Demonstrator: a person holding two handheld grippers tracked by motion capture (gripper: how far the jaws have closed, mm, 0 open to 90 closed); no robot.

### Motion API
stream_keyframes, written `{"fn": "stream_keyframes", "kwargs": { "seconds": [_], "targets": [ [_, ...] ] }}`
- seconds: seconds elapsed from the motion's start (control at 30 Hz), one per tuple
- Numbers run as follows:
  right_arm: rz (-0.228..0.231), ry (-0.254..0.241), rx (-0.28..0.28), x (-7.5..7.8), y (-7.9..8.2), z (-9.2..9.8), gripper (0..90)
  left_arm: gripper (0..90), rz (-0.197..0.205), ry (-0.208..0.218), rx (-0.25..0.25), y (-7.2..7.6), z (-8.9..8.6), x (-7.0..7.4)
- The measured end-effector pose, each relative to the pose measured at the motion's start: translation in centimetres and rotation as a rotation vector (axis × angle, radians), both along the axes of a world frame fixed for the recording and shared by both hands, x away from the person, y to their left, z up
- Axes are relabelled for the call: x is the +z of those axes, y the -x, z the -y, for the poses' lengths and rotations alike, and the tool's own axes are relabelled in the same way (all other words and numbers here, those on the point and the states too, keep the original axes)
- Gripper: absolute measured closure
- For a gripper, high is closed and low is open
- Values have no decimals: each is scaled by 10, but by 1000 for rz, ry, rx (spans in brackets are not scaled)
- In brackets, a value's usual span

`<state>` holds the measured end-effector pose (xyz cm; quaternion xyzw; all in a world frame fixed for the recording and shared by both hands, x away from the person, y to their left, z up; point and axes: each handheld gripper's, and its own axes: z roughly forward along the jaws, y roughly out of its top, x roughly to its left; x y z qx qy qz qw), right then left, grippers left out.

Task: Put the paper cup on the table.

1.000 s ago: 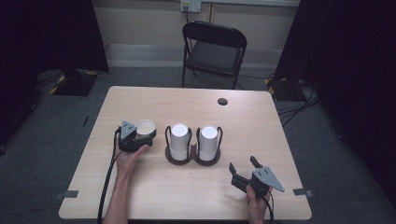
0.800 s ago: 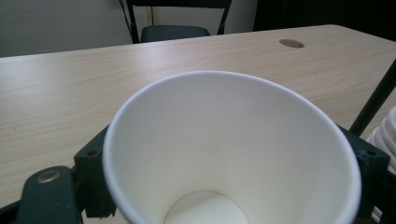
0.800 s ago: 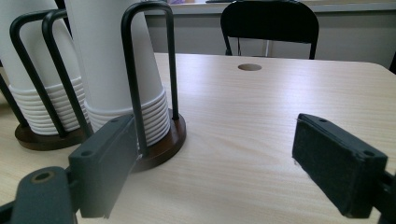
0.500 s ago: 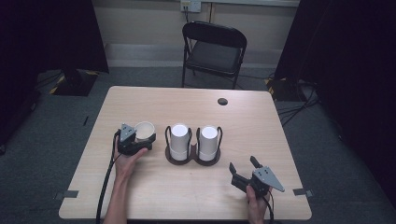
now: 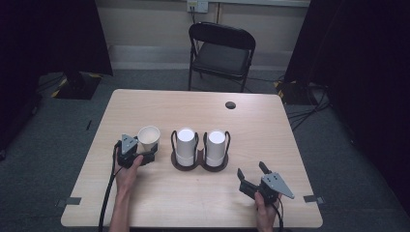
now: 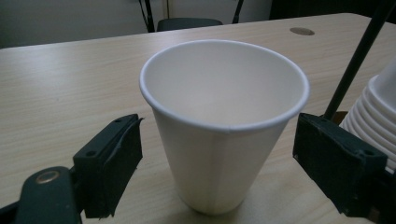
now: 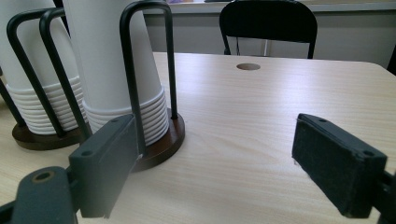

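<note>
An empty white paper cup (image 5: 148,137) (image 6: 219,121) stands upright on the wooden table (image 5: 193,203), left of a dark wire holder (image 5: 200,163). The holder carries two stacks of upside-down white cups (image 5: 185,144) (image 5: 216,145). My left gripper (image 5: 147,149) (image 6: 219,154) is open. Its jaws have just been opening, and the cup stands between the pads (image 6: 112,163) with a gap on each side. My right gripper (image 5: 254,173) (image 7: 215,163) rests open near the front right with nothing between its pads, pointing past the holder's nearer stack (image 7: 116,60).
A black folding chair (image 5: 222,50) stands behind the table's far edge. A round cable hole (image 5: 230,105) sits in the tabletop at the far right. The left gripper's cable (image 5: 109,193) trails along the forearm to the front edge.
The left gripper has drawn back a little toward the near left and its jaws have spread, leaving the cup standing free. The right gripper has stayed put.
</note>
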<state>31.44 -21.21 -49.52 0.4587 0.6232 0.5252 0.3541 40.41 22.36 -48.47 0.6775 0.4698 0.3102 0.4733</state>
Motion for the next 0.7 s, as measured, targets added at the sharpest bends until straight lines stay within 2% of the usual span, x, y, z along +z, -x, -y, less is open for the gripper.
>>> {"fn": "stream_keyframes", "kwargs": {
  "seconds": [0.13, 0.23, 0.27, 0.47, 0.6, 0.67, 0.7],
  "targets": [
    [-1, -1, 1, 0, 0, 0, 140, 156, 20, -8, -8, 9, 2, 4],
    [-1, 0, 2, 0, 0, 0, 140, 156, 53, 14, -56, 18, 4, 6],
    [-1, 0, 3, 0, 0, 0, 140, 154, 59, 5, -56, 22, 4, 7],
    [-1, 0, 3, 0, 0, 0, 141, 155, 70, 13, -26, 38, 6, 8],
    [-3, 1, 5, 0, 0, 0, 141, 155, 75, 18, -32, 47, 7, 11],
    [-3, 1, 5, 0, 0, 0, 141, 156, 80, 6, -30, 50, 8, 12],
    [1, 2, 4, 0, 0, 0, 141, 156, 94, 11, -36, 55, 11, 13]
  ]
}}
